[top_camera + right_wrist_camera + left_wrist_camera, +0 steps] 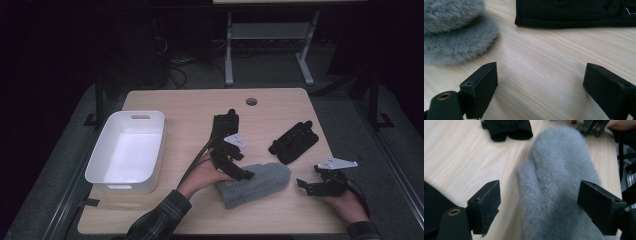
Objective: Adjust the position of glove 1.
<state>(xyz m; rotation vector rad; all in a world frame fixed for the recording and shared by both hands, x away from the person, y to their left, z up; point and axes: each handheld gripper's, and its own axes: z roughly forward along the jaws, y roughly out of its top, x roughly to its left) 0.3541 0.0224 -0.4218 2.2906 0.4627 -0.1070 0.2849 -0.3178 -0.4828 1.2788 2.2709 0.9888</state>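
Grey fluffy mitten (556,182) sits btwn left tool (539,202) jaws, which gape wide, not pinching. Soft, light, squashy; grab mid-body thru pile. Right tool (540,87) open, mitten beside it.
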